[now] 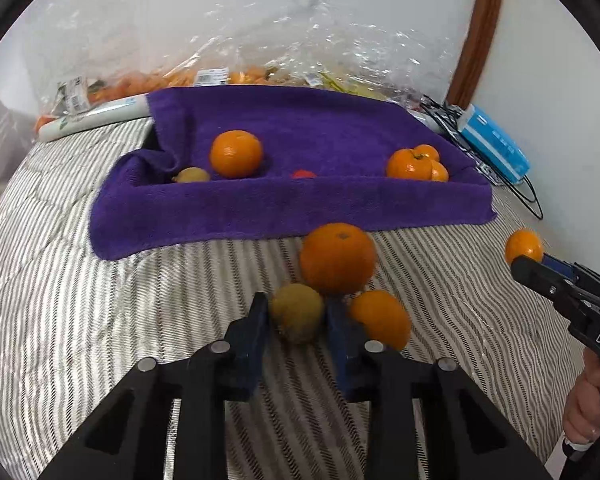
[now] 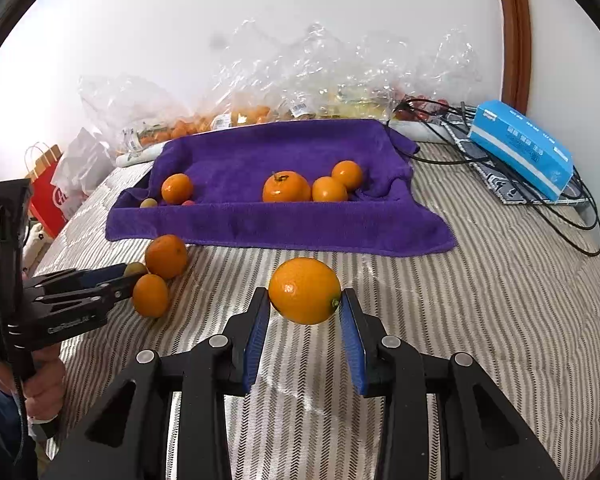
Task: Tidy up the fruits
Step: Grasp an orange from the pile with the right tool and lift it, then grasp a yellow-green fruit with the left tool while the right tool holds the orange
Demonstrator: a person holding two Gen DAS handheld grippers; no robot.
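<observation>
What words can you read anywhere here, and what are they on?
"DAS": on the right gripper, cut off at the picture's edge.
Pale lettering on the left gripper: too blurred to read.
Blue box print: too small.
Bag labels: too small.
Red bag white mark: mostly hidden.

Even, soft daylight is filling both views, and the white wall (image 2: 300,20) is glowing bright without harsh glare. Crumpled clear plastic (image 1: 320,40) is throwing small glints. Shadows under the fruit are staying faint. In the left wrist view the nearest orange (image 1: 337,258) and kiwi (image 1: 297,312) are smearing with motion blur. Fisheye bending is curving the striped bedding (image 2: 500,300), and dark vignetting is ringing the corners.
</observation>
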